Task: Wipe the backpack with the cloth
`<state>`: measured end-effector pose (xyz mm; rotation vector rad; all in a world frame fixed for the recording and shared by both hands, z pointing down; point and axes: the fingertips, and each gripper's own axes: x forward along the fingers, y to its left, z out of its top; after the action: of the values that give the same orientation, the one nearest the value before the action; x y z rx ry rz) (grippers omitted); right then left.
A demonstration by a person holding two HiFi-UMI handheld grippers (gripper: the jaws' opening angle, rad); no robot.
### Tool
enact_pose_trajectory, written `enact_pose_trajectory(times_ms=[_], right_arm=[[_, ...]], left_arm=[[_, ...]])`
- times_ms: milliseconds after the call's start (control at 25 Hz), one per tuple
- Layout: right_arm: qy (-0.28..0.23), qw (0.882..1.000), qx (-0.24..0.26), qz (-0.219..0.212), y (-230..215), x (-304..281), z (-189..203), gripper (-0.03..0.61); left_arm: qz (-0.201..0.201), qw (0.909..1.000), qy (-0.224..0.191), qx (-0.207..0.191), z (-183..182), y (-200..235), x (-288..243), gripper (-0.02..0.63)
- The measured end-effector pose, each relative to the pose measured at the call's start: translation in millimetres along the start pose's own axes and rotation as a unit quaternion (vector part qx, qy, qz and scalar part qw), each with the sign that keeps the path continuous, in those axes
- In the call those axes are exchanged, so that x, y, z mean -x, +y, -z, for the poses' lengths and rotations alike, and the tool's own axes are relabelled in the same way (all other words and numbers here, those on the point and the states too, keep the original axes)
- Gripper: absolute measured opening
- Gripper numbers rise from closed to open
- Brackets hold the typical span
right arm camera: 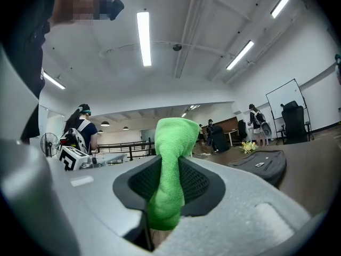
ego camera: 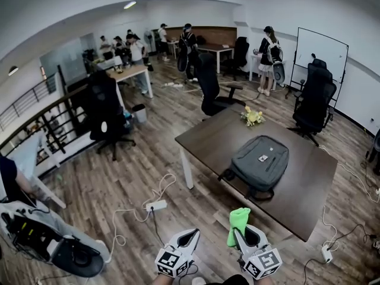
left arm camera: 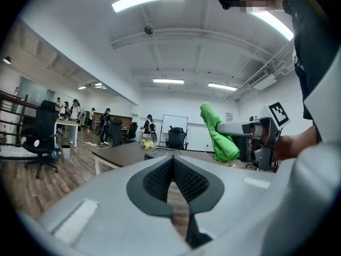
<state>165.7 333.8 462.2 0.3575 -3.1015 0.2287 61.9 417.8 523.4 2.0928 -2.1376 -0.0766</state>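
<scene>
Your right gripper [ego camera: 242,234]: jaws pinching the green cloth [right arm camera: 171,164], which stands upright.
Your left gripper [ego camera: 190,237]: jaws pressed together, seemingly on nothing.
Backpack [ego camera: 261,161]: flat on the table [ego camera: 208,136], by its near edge, well apart from both grippers.

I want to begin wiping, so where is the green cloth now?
The green cloth is clamped in the right gripper, low in the head view, on the near side of the table where the backpack lies.

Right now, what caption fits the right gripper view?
Right gripper shut on cloth, backpack on table ahead.
</scene>
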Motion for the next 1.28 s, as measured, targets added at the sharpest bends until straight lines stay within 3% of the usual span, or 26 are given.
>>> enact_pose_trajectory(times_ms=[360, 880, 1280], right_arm=[[0.026, 1.000, -0.007, 0.000, -43, -43, 8, 0.095], [0.021, 0.996, 0.005, -0.081, -124, -165, -26, 0.095], [0.031, 0.997, -0.014, -0.069, -205, -184, -27, 0.095]], left_arm=[[-0.001, 0.9998, 0.017, 0.010, 0, 36, -48, 0.020], [-0.042, 0.9991, 0.009, -0.005, -36, 94, -156, 0.020], [-0.061, 0.9978, 0.001, -0.025, -63, 110, -219, 0.020]])
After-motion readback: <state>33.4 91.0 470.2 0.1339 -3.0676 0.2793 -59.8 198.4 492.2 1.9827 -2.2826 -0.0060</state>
